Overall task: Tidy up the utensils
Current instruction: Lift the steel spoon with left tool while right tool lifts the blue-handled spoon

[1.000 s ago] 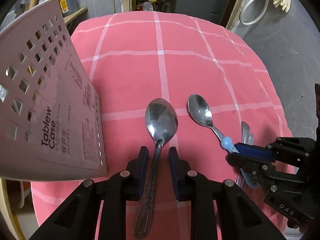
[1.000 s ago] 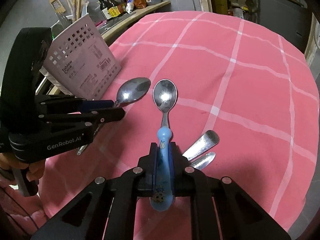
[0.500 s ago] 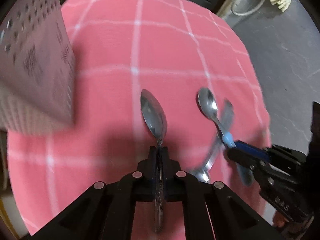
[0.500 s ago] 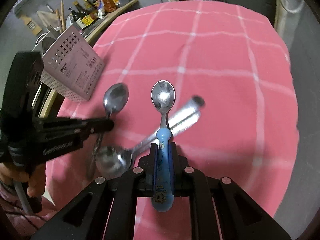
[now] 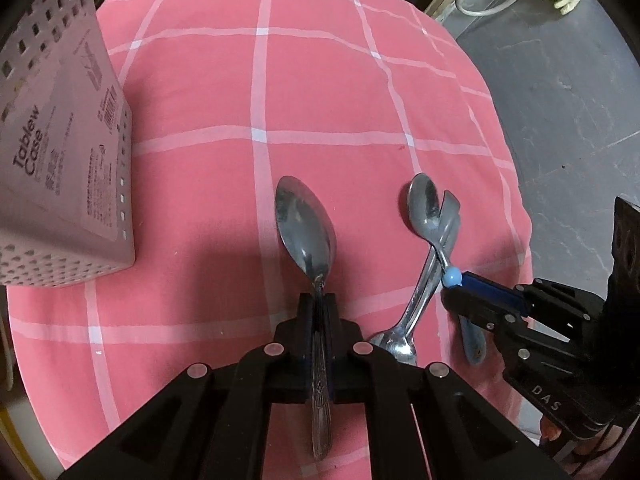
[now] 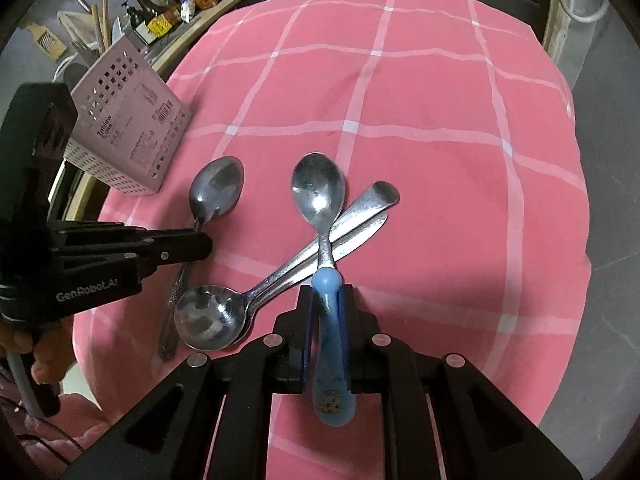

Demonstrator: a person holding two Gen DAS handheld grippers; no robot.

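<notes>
two close downward views, perhaps overlapping

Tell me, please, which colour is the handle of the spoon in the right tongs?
Light blue handle, clearest in the right wrist view.

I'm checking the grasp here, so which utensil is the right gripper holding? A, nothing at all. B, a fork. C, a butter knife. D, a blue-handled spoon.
D: in the right wrist view the right gripper is shut on the blue-handled spoon, its bowl pointing ahead above the pink tablecloth.
</notes>
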